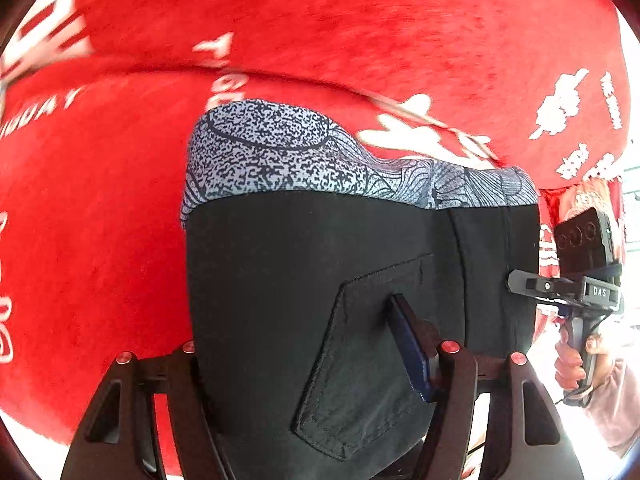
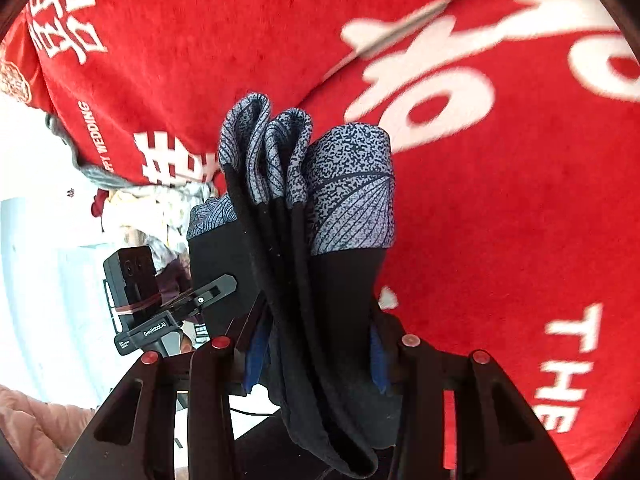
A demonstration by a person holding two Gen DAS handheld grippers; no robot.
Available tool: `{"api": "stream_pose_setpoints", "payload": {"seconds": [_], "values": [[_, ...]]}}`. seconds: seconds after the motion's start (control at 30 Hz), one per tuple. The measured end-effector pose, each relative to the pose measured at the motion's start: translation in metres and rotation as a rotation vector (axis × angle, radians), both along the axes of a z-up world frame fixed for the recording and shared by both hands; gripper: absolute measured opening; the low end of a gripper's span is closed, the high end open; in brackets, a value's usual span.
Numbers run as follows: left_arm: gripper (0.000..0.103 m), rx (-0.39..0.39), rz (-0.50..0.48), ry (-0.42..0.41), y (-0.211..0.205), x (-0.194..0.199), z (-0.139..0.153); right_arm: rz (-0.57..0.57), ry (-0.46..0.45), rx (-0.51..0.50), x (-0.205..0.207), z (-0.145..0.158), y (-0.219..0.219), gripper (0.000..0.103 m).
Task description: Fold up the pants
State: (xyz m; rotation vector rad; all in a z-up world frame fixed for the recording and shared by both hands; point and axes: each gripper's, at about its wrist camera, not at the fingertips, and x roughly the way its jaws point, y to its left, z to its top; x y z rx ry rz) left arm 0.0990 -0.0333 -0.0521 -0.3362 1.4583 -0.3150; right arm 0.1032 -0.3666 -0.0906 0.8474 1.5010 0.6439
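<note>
The black pants (image 1: 304, 280) have a blue-grey patterned cuff band (image 1: 280, 152) and a back pocket (image 1: 360, 360). They hang lifted above the red cloth. My left gripper (image 1: 304, 360) is shut on the pants; only its right finger (image 1: 412, 344) shows, the other is behind the cloth. My right gripper (image 2: 316, 356) is shut on several bunched layers of the pants (image 2: 320, 280), with the cuffs (image 2: 304, 160) pointing away. The right gripper also shows in the left wrist view (image 1: 516, 280), at the pants' right edge. The left gripper shows in the right wrist view (image 2: 228, 284).
A red cloth with white lettering (image 1: 360, 20) covers the surface below and shows in the right wrist view (image 2: 500, 220). The person's hand and pink sleeve (image 1: 608, 392) are at the right. A heap of other clothes (image 2: 132, 200) lies at the cloth's left edge.
</note>
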Motion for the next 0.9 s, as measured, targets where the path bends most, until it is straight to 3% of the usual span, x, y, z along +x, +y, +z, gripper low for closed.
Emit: {"api": "stream_pose_setpoints", "payload": {"seconds": [0.17,0.23,0.27,0.4,0.53,0.57,0.67,0.7,0.8,0.9], "values": [[0.072,0.069,0.026,0.045,0.027,-0.009,-0.037,0.015,0.054,-0.029,-0.012,-0.026,0.03,0.046],[0.088,0.075,0.052,0.035,0.041,-0.011,-0.05,0.021,0.054,-0.108,-0.014,-0.037,0.036,0.046],[0.09,0.083,0.055,0.022,0.042,-0.012,-0.052,0.014,0.057,-0.119,-0.014,-0.04,0.035,0.046],[0.091,0.119,0.019,-0.007,0.041,-0.008,-0.046,0.01,0.084,-0.191,-0.011,-0.048,0.032,0.057],[0.091,0.218,0.04,-0.047,0.047,-0.008,-0.024,0.055,0.056,-0.304,-0.009,-0.027,0.043,0.057],[0.091,0.23,0.057,-0.053,0.052,-0.008,-0.02,0.056,0.041,-0.343,-0.009,-0.019,0.043,0.053],[0.091,0.276,0.115,-0.085,0.062,0.001,-0.006,0.034,-0.048,-0.412,-0.01,0.013,0.041,0.022],[0.091,0.311,0.122,-0.096,0.063,0.007,-0.005,0.032,-0.075,-0.419,-0.009,0.02,0.042,0.018],[0.091,0.399,0.131,-0.053,0.066,0.018,-0.02,0.063,-0.166,-0.402,-0.004,0.04,0.058,0.018],[0.092,0.404,0.152,-0.035,0.071,0.02,-0.037,0.145,-0.155,-0.458,0.0,0.026,0.088,0.018]]}}
